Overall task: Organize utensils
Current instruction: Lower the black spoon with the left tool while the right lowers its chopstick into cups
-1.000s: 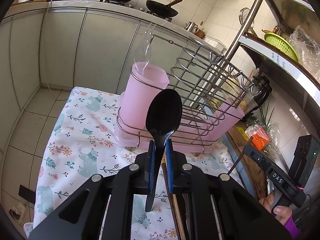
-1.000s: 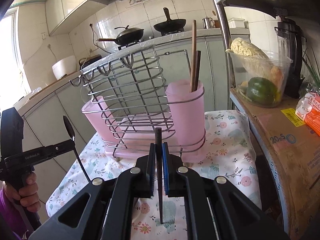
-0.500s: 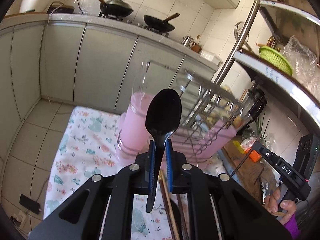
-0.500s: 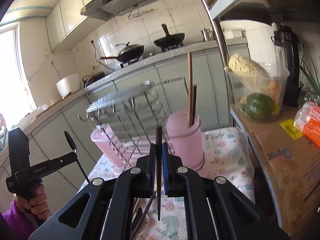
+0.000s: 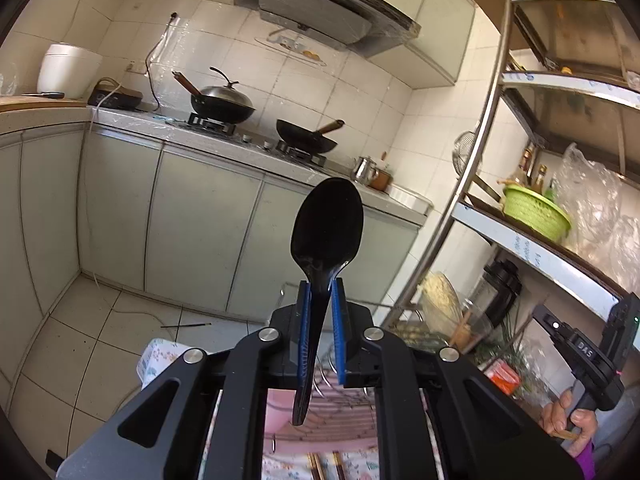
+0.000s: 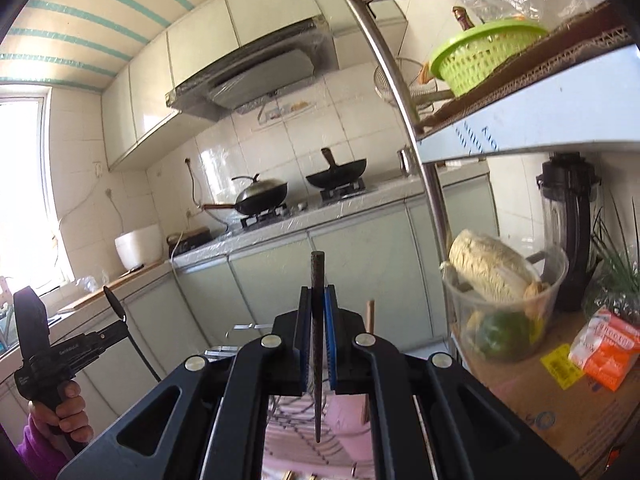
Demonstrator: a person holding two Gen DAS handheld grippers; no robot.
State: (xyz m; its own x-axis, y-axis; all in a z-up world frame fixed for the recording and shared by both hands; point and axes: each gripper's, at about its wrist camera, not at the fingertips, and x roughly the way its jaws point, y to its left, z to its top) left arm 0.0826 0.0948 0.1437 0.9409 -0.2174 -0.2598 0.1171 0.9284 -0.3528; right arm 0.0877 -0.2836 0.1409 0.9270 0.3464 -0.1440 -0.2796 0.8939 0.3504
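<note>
While the left tool (image 5: 320,312) is clenched on a black spoon (image 5: 326,232), bowl upright above its blue pads (image 5: 304,320), the right tool (image 6: 319,320) grips a dark chopstick (image 6: 318,280). Only the right wrist view shows the spoon's thin handle (image 6: 138,344) hanging below the left tool; both glimpse the pink wire rack (image 5: 340,416) underneath.

White tiled wall (image 5: 360,92) behind stove, two woks (image 5: 224,104) center frame. Grey-green cabinets (image 5: 200,232) below counter. Range hood (image 5: 316,12) top center. Tiled floor (image 5: 60,340) lower left. Metal shelf rack (image 5: 560,240) right. Bright window (image 6: 20,192) at left edge.
</note>
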